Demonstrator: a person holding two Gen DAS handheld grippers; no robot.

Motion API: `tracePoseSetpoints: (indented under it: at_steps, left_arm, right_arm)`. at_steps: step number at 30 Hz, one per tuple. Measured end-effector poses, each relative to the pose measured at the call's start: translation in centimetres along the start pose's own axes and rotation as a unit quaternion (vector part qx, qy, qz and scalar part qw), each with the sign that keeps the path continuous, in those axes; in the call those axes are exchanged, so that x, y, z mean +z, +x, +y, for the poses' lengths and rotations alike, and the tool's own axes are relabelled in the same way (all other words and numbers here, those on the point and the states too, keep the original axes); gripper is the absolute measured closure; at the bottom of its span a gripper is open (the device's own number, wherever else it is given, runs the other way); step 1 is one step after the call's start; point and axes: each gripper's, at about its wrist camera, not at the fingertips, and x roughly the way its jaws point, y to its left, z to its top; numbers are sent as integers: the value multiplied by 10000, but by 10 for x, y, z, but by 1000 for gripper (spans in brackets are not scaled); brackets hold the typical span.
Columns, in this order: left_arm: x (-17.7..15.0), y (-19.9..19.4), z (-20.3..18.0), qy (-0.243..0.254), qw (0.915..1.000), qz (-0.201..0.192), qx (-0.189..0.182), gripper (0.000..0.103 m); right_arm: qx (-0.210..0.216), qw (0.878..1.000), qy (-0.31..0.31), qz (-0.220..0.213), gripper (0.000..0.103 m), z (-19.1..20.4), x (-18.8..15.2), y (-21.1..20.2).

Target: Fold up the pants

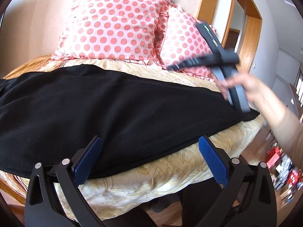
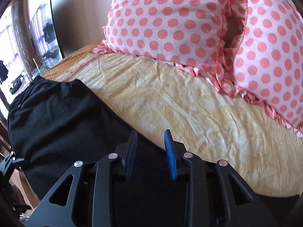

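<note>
Black pants point(image 1: 113, 106) lie flat and lengthwise across the yellow bedspread point(image 1: 151, 179). My left gripper point(image 1: 150, 141) is open and empty, its blue pads above the pants' near edge. The right gripper's body point(image 1: 227, 64) shows in the left wrist view, held by a hand above the pants' right end. In the right wrist view my right gripper point(image 2: 150, 134) is open and empty over the pants point(image 2: 62, 117) near their far edge, where they meet the bedspread point(image 2: 180, 104).
Two pink polka-dot pillows point(image 1: 113, 24) point(image 2: 170, 19) lean at the head of the bed. A wooden door frame point(image 1: 251, 37) stands at the right. Clutter point(image 1: 284, 170) lies on the wood floor to the right. A window point(image 2: 11, 47) is at the left.
</note>
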Motion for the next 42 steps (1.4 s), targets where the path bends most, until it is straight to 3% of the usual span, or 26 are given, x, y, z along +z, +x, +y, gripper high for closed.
tracePoseSetpoints:
  at_steps: [3, 7, 9, 11, 12, 14, 15, 17, 21, 23, 29, 34, 38, 41, 42]
  left_arm:
    - [4, 2, 0, -136, 9999, -2, 3, 2]
    - [10, 1, 1, -341, 9994, 3, -43, 2]
    - [11, -1, 2, -401, 9992, -51, 16, 2]
    - [14, -1, 5, -446, 9989, -112, 132, 2]
    - [15, 0, 7, -463, 9986, -133, 200, 2]
    - [18, 3, 8, -447, 9984, -142, 312, 2]
    - [18, 5, 9, -434, 9984, -108, 353, 2]
    - [19, 10, 10, -470, 9982, -17, 370, 2]
    - [18, 15, 11, -500, 9978, 65, 437, 2]
    - [16, 14, 10, -471, 9978, 84, 453, 2]
    - [14, 13, 10, -427, 9978, 127, 483, 2]
    - [13, 15, 7, -344, 9978, 148, 540, 2]
    - [11, 16, 5, -232, 9978, 148, 609, 2]
    - [11, 17, 5, -180, 9978, 145, 624, 2]
    - [11, 17, 5, -174, 9978, 143, 623, 2]
  right_arm:
    - [-246, 9979, 117, 581, 73, -8, -34, 18]
    - [-260, 9943, 1028, 112, 73, -40, -64, -17]
    - [-279, 9841, 1730, -297, 64, -68, -86, -52]
    - [-580, 9561, 2786, -706, 42, -112, -121, -97]
    - [-715, 9385, 3261, -881, 42, -133, -141, -117]
    - [-1051, 8913, 4249, -1183, 42, -179, -191, -160]
    - [-1345, 8612, 4735, -1268, 42, -203, -220, -181]
    - [-1746, 8156, 5352, -1337, 42, -231, -260, -208]
    - [-1950, 7565, 6066, -1471, 42, -269, -315, -231]
    - [-1794, 7430, 6267, -1520, 42, -275, -326, -227]
    - [-1366, 7306, 6505, -1562, 43, -284, -331, -207]
    - [-1082, 7299, 6514, -1767, 43, -289, -331, -203]
    - [-500, 7215, 6624, -1952, 58, -287, -337, -194]
    - [-692, 7310, 6497, -1966, 64, -283, -336, -194]
    - [-743, 7304, 6504, -1951, 75, -283, -337, -194]
